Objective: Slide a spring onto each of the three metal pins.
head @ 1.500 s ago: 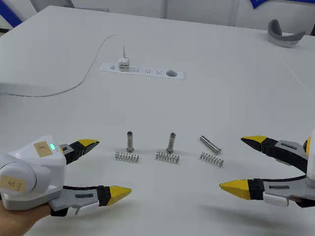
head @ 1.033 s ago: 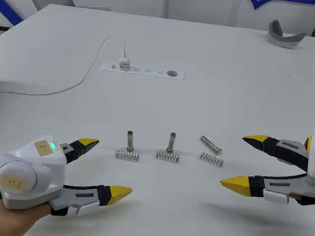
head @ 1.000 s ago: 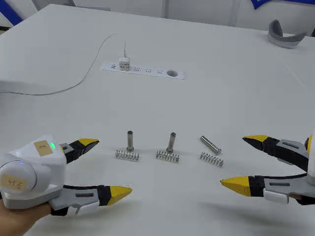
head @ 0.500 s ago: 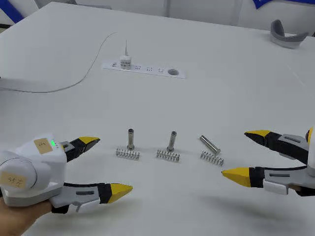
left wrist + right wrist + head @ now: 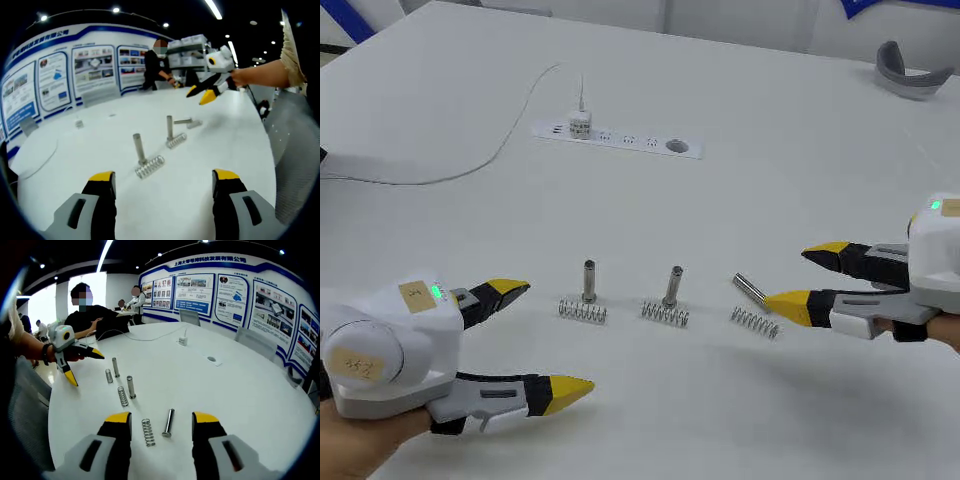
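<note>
Springs lie in a row on the white table (image 5: 740,180). The left spring (image 5: 582,311) and middle spring (image 5: 664,314) each rest just in front of an upright pin, the left pin (image 5: 589,279) and the middle pin (image 5: 674,284). The right spring (image 5: 755,322) rests beside the lying pin (image 5: 750,290). The left gripper (image 5: 557,335) hovers left of them, jaws spread, empty. The right gripper (image 5: 787,276), jaws also spread and empty, has one tip close by the lying pin.
</note>
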Available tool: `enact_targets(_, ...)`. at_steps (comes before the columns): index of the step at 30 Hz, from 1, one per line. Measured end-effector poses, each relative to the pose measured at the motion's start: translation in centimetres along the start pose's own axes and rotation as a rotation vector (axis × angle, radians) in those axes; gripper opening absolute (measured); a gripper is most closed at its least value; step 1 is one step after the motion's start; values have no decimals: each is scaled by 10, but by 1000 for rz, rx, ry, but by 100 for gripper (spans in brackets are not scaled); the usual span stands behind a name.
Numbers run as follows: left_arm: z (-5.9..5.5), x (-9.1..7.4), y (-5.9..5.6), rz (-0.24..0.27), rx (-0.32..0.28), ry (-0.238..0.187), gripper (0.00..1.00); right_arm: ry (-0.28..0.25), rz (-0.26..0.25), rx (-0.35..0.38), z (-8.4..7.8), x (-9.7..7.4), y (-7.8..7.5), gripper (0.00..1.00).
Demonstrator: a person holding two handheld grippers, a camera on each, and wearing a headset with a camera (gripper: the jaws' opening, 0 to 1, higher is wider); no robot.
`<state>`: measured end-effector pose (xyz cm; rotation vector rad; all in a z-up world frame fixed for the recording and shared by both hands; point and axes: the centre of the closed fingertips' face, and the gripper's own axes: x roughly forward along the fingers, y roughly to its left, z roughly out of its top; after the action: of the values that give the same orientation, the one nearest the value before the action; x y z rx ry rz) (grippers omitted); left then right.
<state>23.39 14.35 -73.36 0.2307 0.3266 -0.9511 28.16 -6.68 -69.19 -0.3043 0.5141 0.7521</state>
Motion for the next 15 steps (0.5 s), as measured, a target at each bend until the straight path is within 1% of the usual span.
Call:
enact_targets(3,-1,0,0,1,1,3,80,32,-8,-3,0,7,-4,42)
enact_targets(5,-1,-1,0,1,-1,2,80,37,-7,-11,3,12,-5,39)
enact_targets(8,-1,-1,-1,0,-3,0,80,59,-18,9,5,19,-10,37)
enact_targets(10,-1,0,-1,0,-3,0,79,86,-29,12,5,24,-13,33)
enact_targets(12,-1,0,-1,-2,-5,-1,79,112,-38,9,6,29,-14,32)
enact_targets(15,-2,0,-1,-1,-5,-1,79,155,-52,23,3,36,-16,29)
